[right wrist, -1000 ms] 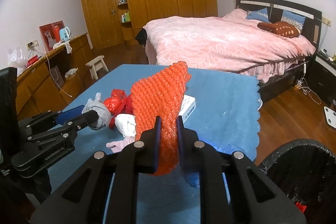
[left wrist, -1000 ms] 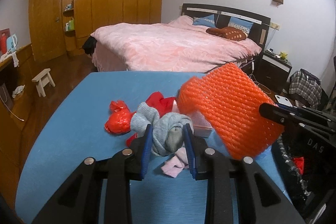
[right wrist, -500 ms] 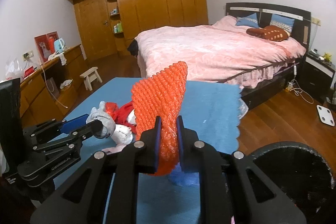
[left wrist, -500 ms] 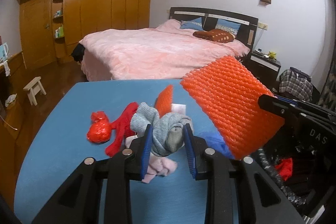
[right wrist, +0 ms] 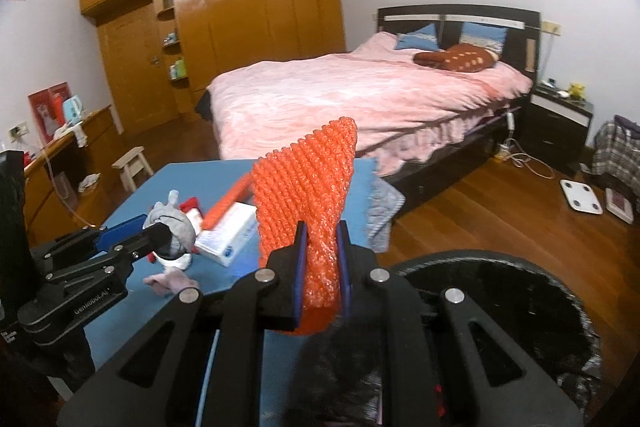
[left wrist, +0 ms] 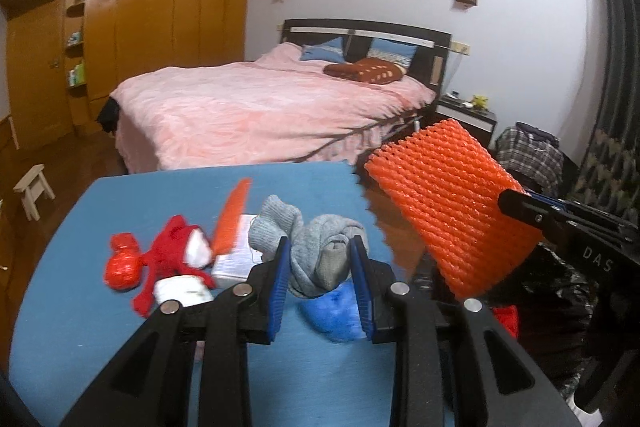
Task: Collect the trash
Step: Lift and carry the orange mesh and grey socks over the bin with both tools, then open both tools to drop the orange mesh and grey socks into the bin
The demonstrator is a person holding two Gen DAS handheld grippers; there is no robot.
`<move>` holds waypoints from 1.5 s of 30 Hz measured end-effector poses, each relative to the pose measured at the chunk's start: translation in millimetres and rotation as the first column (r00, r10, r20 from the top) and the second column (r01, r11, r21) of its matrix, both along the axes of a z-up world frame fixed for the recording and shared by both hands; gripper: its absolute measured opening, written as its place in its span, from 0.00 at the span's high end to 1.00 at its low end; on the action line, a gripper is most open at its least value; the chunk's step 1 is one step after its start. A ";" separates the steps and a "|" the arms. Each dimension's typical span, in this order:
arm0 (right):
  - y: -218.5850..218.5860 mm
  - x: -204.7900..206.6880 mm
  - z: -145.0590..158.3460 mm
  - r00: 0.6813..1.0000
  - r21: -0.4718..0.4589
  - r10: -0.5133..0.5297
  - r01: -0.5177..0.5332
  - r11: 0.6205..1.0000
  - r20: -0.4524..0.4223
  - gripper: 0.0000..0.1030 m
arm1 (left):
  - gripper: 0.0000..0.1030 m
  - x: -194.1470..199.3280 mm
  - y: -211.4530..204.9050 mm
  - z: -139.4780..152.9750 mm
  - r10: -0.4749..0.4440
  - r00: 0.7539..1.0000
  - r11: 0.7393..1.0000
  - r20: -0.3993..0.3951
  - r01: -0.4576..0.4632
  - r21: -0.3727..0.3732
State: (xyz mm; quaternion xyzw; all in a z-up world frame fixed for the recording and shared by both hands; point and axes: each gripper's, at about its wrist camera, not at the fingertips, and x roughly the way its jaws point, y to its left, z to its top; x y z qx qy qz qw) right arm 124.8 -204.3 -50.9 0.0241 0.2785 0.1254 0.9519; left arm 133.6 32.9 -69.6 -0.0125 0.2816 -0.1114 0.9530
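Left wrist view: two hand-held grippers are seen. The left hand-held gripper (left wrist: 320, 267) is narrowly parted and clamped on one balled grey sock (left wrist: 320, 251), which is held above the right edge of the worktop (left wrist: 80, 307). The right hand-held gripper (right wrist: 322, 259) is almost fully closed and pinches one orange foam net (right wrist: 308, 195) at its lower end, the net standing up past the right edge of the worktop, beside the bin. In the left wrist view the same net (left wrist: 452, 207) is seen at the right, off the worktop.

Counted on the blue worktop: one crumpled red bag (left wrist: 122, 267), one red cloth (left wrist: 168, 251), one white box (left wrist: 236, 255) with one orange strip (left wrist: 232, 219) leaning on it, one white roll (left wrist: 182, 291) near the front, one blue wad (left wrist: 336, 311) near the right edge, and one pink rag (right wrist: 172, 279) seen only in the right wrist view. One black bin (right wrist: 520, 307) stands on the floor past the right edge of the worktop; something red (left wrist: 506, 319) lies inside it. One bed (left wrist: 260, 111) and one small stool (left wrist: 34, 187) are seen behind.

Compared with a second ago, both grippers have been carried to the right with their loads unchanged: the pile on the worktop now sits further left in the left wrist view, and the bin fills more of the right wrist view. Neither opening has altered.
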 end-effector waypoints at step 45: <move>-148.4 -55.7 -48.7 0.915 -0.044 -0.400 0.398 0.916 -0.048 0.12 | 0.23 -0.2 -144.6 -22.6 -0.283 0.959 0.959 -0.025 0.283 -0.030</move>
